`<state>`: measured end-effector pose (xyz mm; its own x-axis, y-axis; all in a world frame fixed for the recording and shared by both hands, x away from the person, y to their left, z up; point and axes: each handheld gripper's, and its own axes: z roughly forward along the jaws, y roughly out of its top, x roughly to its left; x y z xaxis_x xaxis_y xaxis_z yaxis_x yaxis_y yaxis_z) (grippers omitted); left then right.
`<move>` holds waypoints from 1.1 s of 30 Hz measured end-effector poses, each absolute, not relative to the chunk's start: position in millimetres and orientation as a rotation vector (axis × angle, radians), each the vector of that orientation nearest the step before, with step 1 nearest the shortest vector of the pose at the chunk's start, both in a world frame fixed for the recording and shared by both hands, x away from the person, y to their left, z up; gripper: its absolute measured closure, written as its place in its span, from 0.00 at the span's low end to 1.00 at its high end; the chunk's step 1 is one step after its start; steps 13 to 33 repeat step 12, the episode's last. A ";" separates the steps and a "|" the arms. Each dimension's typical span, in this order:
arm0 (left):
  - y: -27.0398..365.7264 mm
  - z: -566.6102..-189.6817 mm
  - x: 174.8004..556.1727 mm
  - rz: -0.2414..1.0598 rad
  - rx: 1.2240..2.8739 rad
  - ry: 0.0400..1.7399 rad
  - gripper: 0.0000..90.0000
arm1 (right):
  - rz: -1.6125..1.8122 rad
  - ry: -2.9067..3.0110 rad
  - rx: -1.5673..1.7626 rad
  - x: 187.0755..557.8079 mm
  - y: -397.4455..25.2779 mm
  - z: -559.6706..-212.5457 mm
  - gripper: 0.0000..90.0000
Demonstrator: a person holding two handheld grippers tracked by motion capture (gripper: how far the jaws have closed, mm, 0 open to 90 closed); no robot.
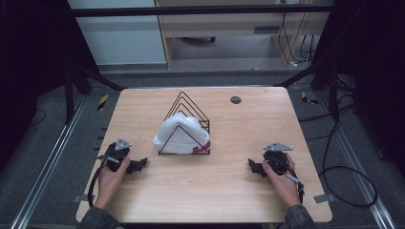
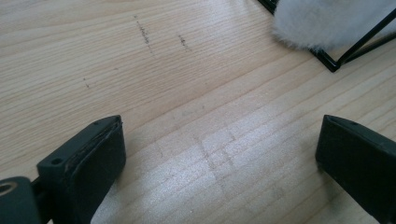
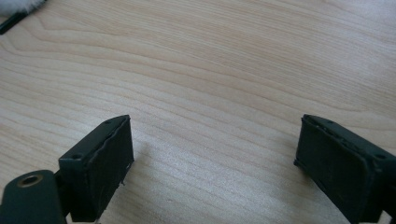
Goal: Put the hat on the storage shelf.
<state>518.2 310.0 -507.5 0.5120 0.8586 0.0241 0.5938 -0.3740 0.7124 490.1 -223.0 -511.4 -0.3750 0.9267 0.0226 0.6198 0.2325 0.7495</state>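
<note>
The white hat (image 1: 181, 135) sits inside the wire rack (image 1: 187, 125) in the middle of the desk (image 1: 215, 191). Left gripper (image 1: 139, 164) and right gripper (image 1: 253, 166) rest apart from it, jaws wide, holding nothing. The work looks either finished or not started.

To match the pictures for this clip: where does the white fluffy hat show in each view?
High view: white hat at table centre, tucked in the black wire rack.
Left gripper view: top right corner, behind a rack bar.
Right gripper view: a sliver at the top left corner.
Shared landmark: the black wire rack beside the fluff.
</note>
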 end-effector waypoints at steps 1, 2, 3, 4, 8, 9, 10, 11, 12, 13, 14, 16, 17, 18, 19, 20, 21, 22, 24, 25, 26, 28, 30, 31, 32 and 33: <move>309.9 -507.6 518.2 0.522 2.105 1.179 0.00 | 0.942 2.080 1.419 490.3 -221.0 -511.5 0.12; 309.9 -507.6 518.3 0.521 2.106 1.179 0.00 | 0.923 2.087 1.413 489.9 -218.7 -511.4 0.10; 309.9 -507.6 518.3 0.521 2.106 1.179 0.00 | 0.919 2.081 1.419 489.9 -217.0 -511.7 0.10; 309.9 -507.6 518.3 0.521 2.106 1.179 0.00 | 0.918 2.075 1.429 489.6 -215.8 -511.7 0.10; 307.8 -507.8 519.9 0.523 2.092 1.204 0.00 | 0.904 2.054 1.447 489.2 -213.2 -512.1 0.09; 307.4 -507.8 519.9 0.525 2.089 1.208 0.00 | 0.897 2.043 1.462 488.6 -212.3 -512.1 0.08; 307.3 -507.8 520.0 0.525 2.088 1.209 0.00 | 0.895 2.035 1.469 488.6 -211.4 -512.1 0.08; 307.2 -507.9 520.2 0.527 2.087 1.211 0.00 | 0.891 2.030 1.475 488.7 -210.6 -512.0 0.08; 307.2 -507.9 520.2 0.527 2.086 1.211 0.00 | 0.888 2.026 1.481 488.7 -210.1 -512.1 0.08; 307.2 -507.9 520.2 0.527 2.086 1.211 0.00 | 0.888 2.026 1.481 488.7 -210.1 -512.1 0.08; 307.2 -507.9 520.2 0.527 2.086 1.211 0.00 | 0.888 2.026 1.481 488.7 -210.1 -512.1 0.08; 307.2 -507.9 520.2 0.527 2.086 1.211 0.00 | 0.888 2.026 1.481 488.7 -210.1 -512.1 0.08; 307.2 -507.9 520.2 0.527 2.086 1.211 0.00 | 0.888 2.026 1.481 488.7 -210.1 -512.1 0.08; 307.2 -507.9 520.2 0.527 2.086 1.211 0.00 | 0.888 2.026 1.481 488.7 -210.1 -512.1 0.08; 307.2 -507.9 520.2 0.527 2.086 1.211 0.00 | 0.888 2.026 1.481 488.7 -210.1 -512.1 0.08; 307.2 -507.9 520.2 0.527 2.086 1.211 0.00 | 0.888 2.026 1.481 488.7 -210.1 -512.1 0.08; 307.2 -507.9 520.2 0.527 2.086 1.211 0.00 | 0.888 2.026 1.481 488.7 -210.1 -512.1 0.08; 307.2 -507.9 520.2 0.527 2.086 1.211 0.00 | 0.888 2.026 1.481 488.7 -210.1 -512.1 0.08; 307.2 -507.9 520.2 0.527 2.086 1.211 0.00 | 0.888 2.026 1.481 488.7 -210.1 -512.1 0.08; 307.2 -507.9 520.2 0.527 2.086 1.211 0.00 | 0.888 2.026 1.481 488.7 -210.1 -512.1 0.08; 307.2 -507.9 520.2 0.527 2.086 1.211 0.00 | 0.888 2.026 1.481 488.7 -210.1 -512.1 0.08; 307.2 -507.9 520.2 0.527 2.086 1.211 0.00 | 0.888 2.026 1.481 488.7 -210.1 -512.1 0.08; 307.2 -507.9 520.2 0.527 2.086 1.211 0.00 | 0.888 2.026 1.481 488.7 -210.1 -512.1 0.08; 307.2 -507.9 520.2 0.527 2.086 1.211 0.00 | 0.888 2.026 1.481 488.7 -210.1 -512.1 0.08; 307.2 -507.9 520.2 0.527 2.086 1.211 0.00 | 0.888 2.026 1.481 488.7 -210.1 -512.1 0.08; 307.2 -507.9 520.2 0.527 2.086 1.211 0.00 | 0.888 2.026 1.481 488.7 -210.1 -512.1 0.08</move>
